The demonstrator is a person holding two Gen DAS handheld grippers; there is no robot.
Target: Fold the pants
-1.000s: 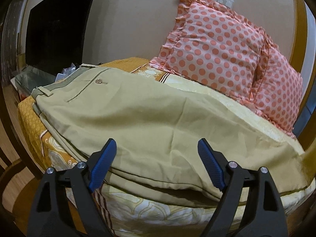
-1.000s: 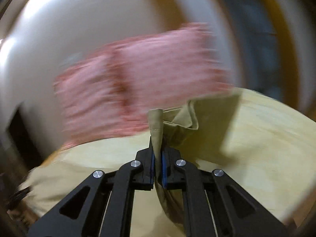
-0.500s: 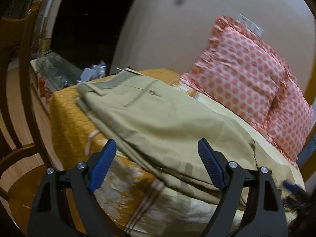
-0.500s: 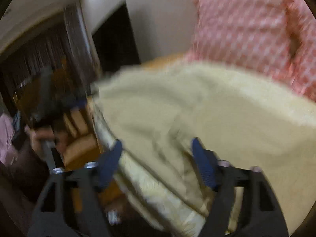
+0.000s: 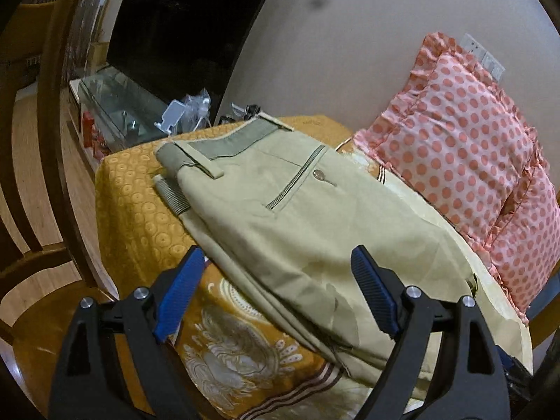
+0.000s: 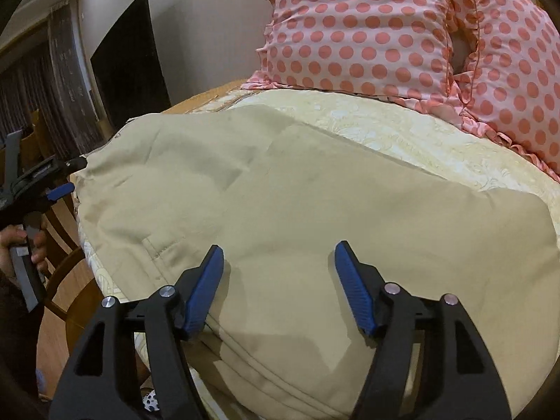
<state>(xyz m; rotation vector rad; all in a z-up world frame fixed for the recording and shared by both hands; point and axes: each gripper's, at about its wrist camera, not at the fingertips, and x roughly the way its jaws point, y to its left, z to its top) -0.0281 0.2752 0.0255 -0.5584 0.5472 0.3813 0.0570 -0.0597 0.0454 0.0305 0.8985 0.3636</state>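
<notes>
the khaki pants (image 5: pixel 301 231) are lying folded over on the bed (image 5: pixel 140 217), waistband end toward the far left corner with the back pocket button facing up, and the doubled-over leg part spread out wide in front of my right side (image 6: pixel 315 203). the fabric sits flat on the yellow patterned bedspread (image 5: pixel 241 346), near edge hanging a little past the side. my left gripper (image 5: pixel 276 297) hovers just off the near edge of the pants with the fingers spread wide, nothing between them. my right gripper (image 6: pixel 278 283) is the same deal, fingers spread apart right over the folded cloth, not pinching it. two pink polka dot pillows (image 6: pixel 402 31) lean on the wall behind the pants, and a dark tv screen (image 5: pixel 189 24) is off to the left.
</notes>
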